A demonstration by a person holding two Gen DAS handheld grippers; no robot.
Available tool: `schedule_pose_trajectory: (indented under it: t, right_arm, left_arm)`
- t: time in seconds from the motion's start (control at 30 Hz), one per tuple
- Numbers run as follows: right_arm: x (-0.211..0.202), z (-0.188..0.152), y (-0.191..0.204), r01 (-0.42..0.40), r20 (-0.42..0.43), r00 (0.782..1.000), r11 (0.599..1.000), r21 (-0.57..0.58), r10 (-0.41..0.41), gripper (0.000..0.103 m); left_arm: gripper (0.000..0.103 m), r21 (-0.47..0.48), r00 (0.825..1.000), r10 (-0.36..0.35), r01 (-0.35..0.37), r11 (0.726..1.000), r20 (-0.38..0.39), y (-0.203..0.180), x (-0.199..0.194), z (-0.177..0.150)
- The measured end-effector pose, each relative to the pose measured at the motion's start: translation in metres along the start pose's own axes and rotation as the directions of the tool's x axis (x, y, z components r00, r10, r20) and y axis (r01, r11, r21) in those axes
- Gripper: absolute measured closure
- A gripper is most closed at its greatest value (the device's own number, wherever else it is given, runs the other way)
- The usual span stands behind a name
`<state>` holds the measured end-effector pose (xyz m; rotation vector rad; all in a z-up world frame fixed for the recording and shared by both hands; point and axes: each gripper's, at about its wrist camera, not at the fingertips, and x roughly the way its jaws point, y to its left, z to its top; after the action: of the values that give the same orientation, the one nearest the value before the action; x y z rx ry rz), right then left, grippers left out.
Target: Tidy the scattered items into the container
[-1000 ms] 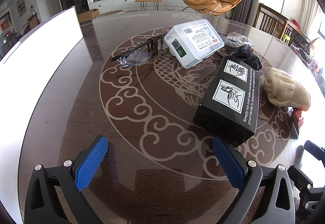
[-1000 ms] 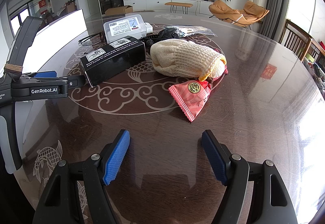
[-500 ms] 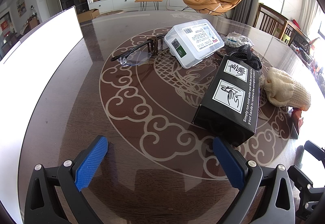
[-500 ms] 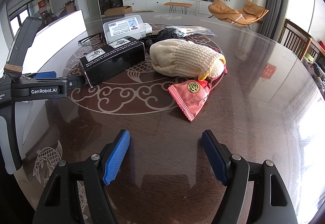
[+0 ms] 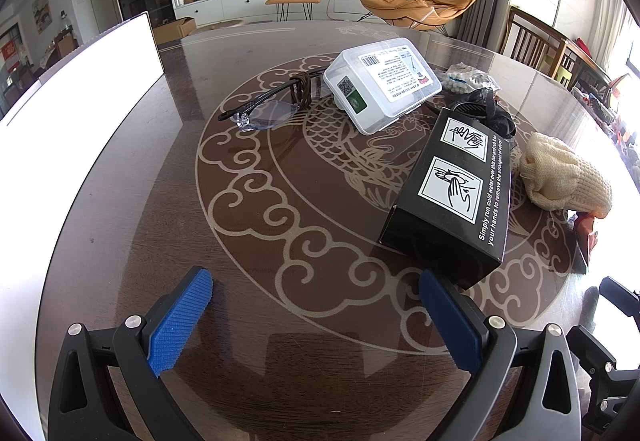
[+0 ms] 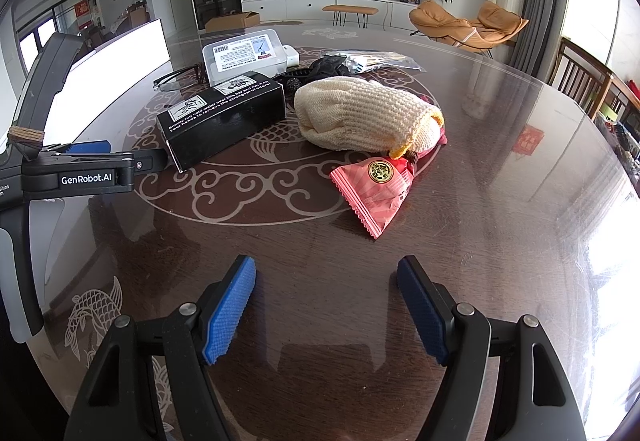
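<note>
- The left gripper (image 5: 316, 317) hovers over a dark round table (image 5: 120, 201), its blue-padded jaws wide apart with nothing between them.
- A black box (image 5: 452, 193) lies just ahead and to the right of the left jaws, its near corner close to the right pad.
- Beyond the box sit a clear plastic case (image 5: 380, 81), glasses (image 5: 264, 109) to its left, a black bundle (image 5: 488, 109) and a small bag of white beads (image 5: 466, 75).
- The right gripper (image 6: 326, 309) also stands with jaws wide apart and empty, above bare tabletop.
- Ahead of the right jaws lies a pink packet (image 6: 376, 193), well clear of the pads; a cream knitted pouch (image 6: 364, 117) rests touching its far end.
- A white container (image 5: 80, 89) stands at the table's left edge, apart from all the items.
- Compared with a second ago, nothing has moved; both grippers and every item sit as before.
- The box reads "Simply run cold water over this bar and rub it on your hands to remove the strongest of odors!"; the left gripper's side reads "GenRobot.AI". The case label carries a barcode; its small print is unreadable.
</note>
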<state>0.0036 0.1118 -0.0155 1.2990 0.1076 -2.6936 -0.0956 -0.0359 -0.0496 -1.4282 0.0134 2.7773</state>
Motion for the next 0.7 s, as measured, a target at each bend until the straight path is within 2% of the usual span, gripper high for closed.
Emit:
schedule_pose_trajectory:
  t: [0.7]
  right_arm:
    - [0.0002, -0.0002, -0.0001, 0.003, 0.002, 1.0, 1.0, 0.004, -0.003, 0.029]
  left_arm:
    - [0.0, 0.0, 1.0, 0.0, 0.0, 1.0, 0.0, -0.0001, 0.0001, 0.0]
